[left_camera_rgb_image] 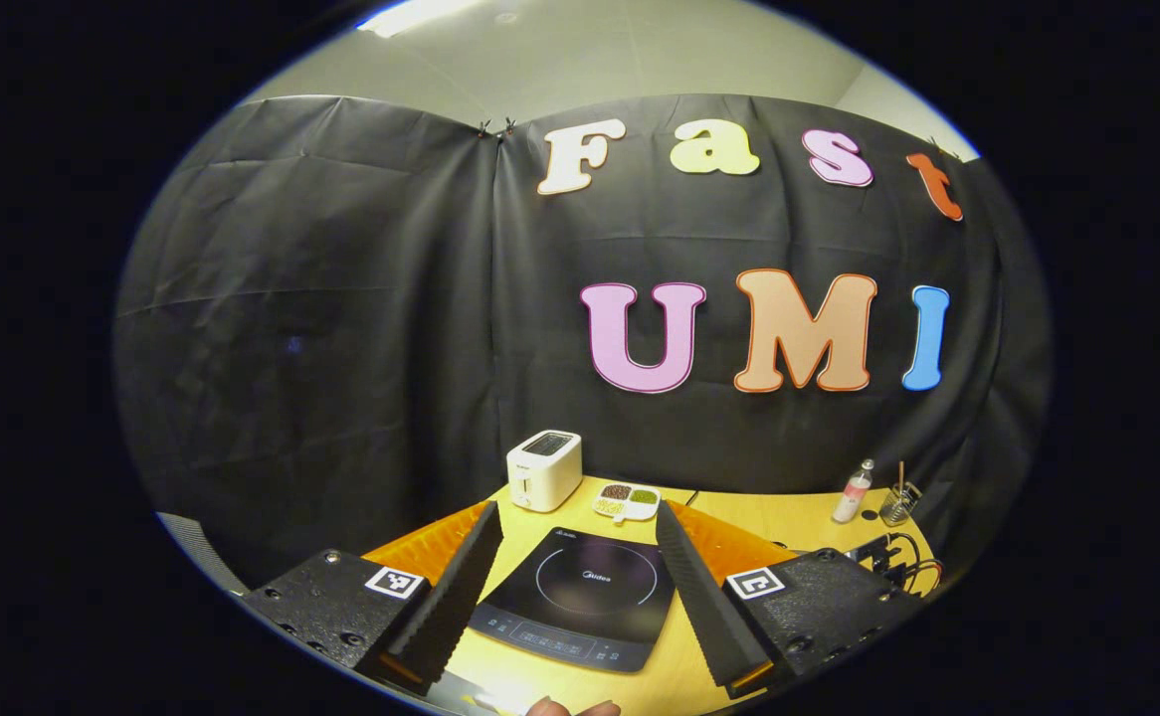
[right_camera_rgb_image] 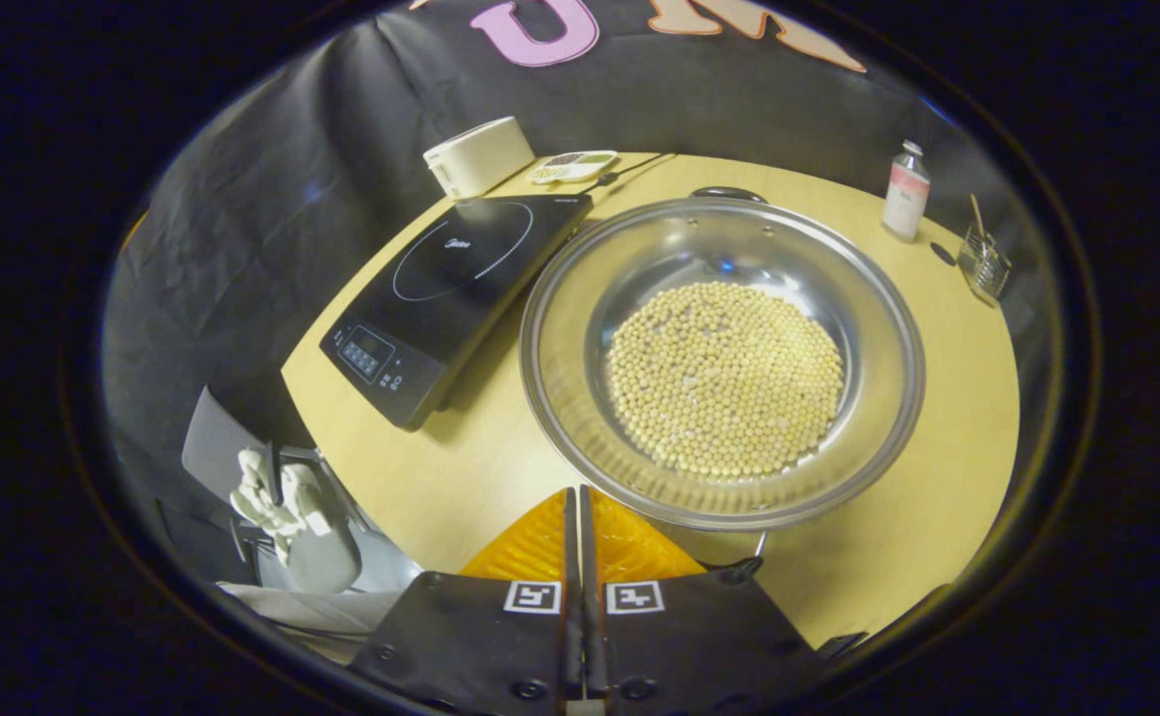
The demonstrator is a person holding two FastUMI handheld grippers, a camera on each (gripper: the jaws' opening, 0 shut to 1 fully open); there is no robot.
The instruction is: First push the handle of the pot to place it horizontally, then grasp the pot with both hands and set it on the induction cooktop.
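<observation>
A wide steel pot holding pale soybeans stands on the wooden table, just right of the black induction cooktop. One dark pot handle sits at the far rim, the other at the near rim. My right gripper is shut with nothing in it; its tips are at the pot's near rim, just left of the near handle. In the left gripper view, my left gripper hangs open above the table's front, with the cooktop framed between its fingers.
A white toaster and a small divided dish stand behind the cooktop. A bottle and a glass holder stand at the far right. A grey chair with a white object is off the table's left edge.
</observation>
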